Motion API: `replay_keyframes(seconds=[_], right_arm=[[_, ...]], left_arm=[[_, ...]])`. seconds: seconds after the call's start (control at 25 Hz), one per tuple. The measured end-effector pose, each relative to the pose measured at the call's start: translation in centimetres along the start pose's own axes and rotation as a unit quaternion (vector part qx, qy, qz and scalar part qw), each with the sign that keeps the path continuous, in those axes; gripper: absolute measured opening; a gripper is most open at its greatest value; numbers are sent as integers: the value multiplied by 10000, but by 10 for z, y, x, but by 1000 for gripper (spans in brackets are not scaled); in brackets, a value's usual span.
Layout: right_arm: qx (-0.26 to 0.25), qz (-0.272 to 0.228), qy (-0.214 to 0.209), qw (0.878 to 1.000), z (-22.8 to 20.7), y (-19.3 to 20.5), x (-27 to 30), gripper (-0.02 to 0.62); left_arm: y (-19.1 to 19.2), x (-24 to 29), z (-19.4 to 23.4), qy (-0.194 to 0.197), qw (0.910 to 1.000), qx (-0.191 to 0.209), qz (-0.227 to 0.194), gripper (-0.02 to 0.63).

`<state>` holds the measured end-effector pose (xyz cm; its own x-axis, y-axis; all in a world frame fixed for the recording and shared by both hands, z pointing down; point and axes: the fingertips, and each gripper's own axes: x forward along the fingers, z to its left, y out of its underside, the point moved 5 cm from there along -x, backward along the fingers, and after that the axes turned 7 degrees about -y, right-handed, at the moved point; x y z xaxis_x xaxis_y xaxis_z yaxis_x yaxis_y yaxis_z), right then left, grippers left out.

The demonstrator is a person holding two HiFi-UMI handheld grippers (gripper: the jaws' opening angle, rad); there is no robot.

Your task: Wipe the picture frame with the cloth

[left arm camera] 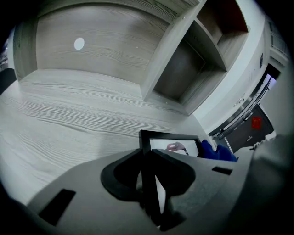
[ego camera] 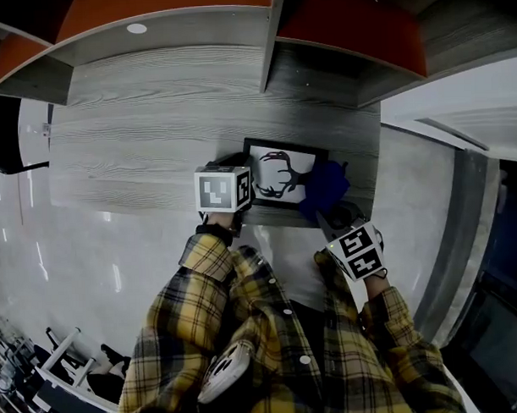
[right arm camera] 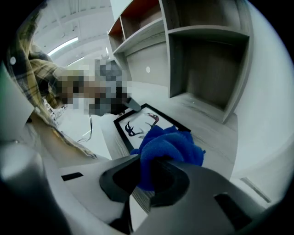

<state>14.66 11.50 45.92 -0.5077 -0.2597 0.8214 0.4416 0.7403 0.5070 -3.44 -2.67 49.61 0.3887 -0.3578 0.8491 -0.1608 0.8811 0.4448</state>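
A black picture frame (ego camera: 283, 177) with an antler print lies flat on the grey wooden desk (ego camera: 146, 138), near its front edge. My left gripper (ego camera: 238, 200) is at the frame's left side. In the left gripper view its jaws (left arm camera: 148, 170) are closed on the frame's black left edge (left arm camera: 146, 147). A blue cloth (ego camera: 325, 187) rests bunched over the frame's right end. My right gripper (ego camera: 337, 221) is shut on the cloth (right arm camera: 167, 144), and beyond it the frame (right arm camera: 138, 120) shows. The cloth (left arm camera: 218, 152) also shows past the frame's far end in the left gripper view.
Shelf compartments with upright dividers (ego camera: 274, 40) rise at the back of the desk. A white wall panel (ego camera: 459, 127) borders the desk on the right. The desk's front edge (ego camera: 268, 226) lies just below the frame. A dark chair (ego camera: 10, 134) stands far left.
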Motion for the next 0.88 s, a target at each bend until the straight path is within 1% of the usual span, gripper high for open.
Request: replay_keyframes(seconds=[0.16, 0.24, 0.28, 0.36, 0.48, 0.52, 0.6, 0.88], right_arm=[[-34, -756, 278, 9967, -18, -53, -18, 52], [-168, -956, 413, 9944, -30, -81, -13, 52], [-244, -957, 482, 9939, -36, -92, -6, 52], [-346, -726, 609, 9949, -47, -103, 17, 52], [-407, -60, 791, 9960, -58, -98, 55, 52], [-412, 62, 849, 9955, -59, -95, 61, 52], [-384, 131, 880, 9953, -55, -93, 64, 52], [-157, 245, 453, 9986, -32, -73, 60, 52]], left_arm=[[0, 1, 0, 59, 10000, -13, 46, 77], [0, 1, 0, 78, 10000, -13, 59, 77], [0, 1, 0, 89, 9999, -11, 56, 77], [0, 1, 0, 110, 9999, -4, 52, 77], [0, 1, 0, 136, 9999, -12, 52, 77], [0, 1, 0, 146, 9999, -16, 57, 77], [0, 1, 0, 162, 9998, -13, 60, 77], [0, 1, 1, 162, 9998, 42, 52, 77]])
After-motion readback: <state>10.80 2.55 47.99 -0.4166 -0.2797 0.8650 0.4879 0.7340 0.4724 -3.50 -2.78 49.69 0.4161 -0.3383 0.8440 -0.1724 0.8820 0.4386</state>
